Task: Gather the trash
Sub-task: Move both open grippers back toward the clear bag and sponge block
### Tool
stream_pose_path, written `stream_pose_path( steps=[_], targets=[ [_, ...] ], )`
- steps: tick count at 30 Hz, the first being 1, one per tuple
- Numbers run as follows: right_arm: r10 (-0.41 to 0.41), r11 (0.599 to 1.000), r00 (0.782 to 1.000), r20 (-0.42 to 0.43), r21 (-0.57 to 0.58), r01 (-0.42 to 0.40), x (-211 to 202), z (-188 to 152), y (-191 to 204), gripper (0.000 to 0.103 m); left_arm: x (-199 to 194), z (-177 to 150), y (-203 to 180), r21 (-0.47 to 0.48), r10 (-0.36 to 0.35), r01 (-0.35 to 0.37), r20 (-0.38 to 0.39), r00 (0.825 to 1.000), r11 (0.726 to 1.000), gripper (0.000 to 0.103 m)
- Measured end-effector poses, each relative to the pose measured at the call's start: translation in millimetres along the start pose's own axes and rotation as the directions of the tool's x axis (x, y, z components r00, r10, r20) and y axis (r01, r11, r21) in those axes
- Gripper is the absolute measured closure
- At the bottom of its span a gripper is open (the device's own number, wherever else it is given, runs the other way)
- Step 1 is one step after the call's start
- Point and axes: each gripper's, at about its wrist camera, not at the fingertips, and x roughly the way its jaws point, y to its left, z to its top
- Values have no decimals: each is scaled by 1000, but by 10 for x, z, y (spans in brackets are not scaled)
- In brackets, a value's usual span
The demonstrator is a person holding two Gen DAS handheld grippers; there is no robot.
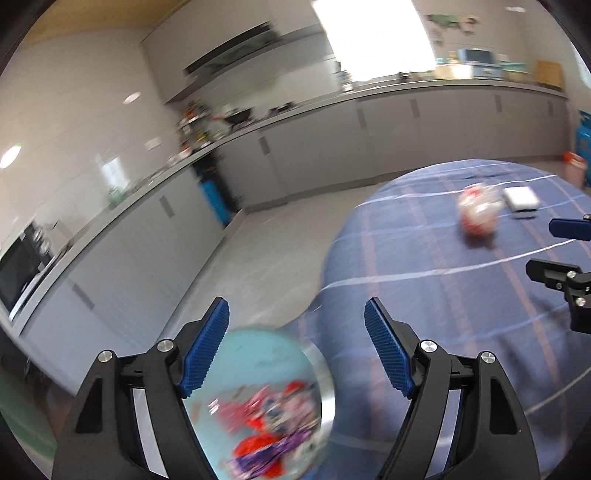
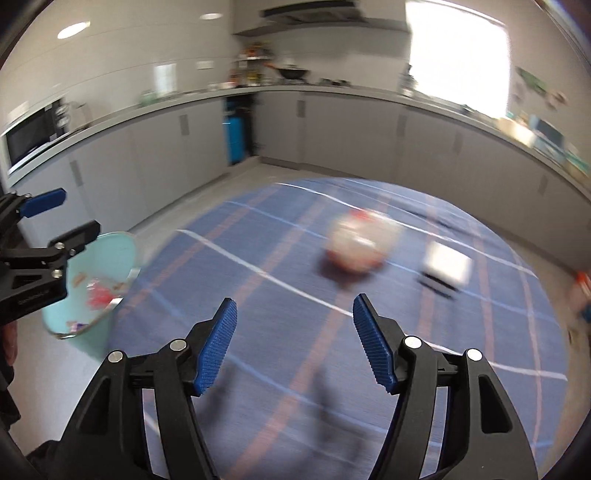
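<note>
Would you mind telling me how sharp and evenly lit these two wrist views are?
Left wrist view: motion blur smears the teal bin and the red-white wrapper; the window is blown out; the left gripper stays sharp. Right wrist view: the tablecloth and white box streak, while the right gripper is crisp.

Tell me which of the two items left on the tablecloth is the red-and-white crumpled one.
The rounded crumpled wrapper, lying left of the flat white box in the right wrist view; the box is square-edged and plain white.
</note>
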Motion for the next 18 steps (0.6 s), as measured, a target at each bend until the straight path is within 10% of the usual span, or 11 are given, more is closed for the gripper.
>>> stream_pose_path(
  steps=[18],
  targets=[
    [-213,955,977,-21,207,213,-13,-190,-1442,23,544,787,-1729,169,-211,197,72,975,966,13]
  ],
)
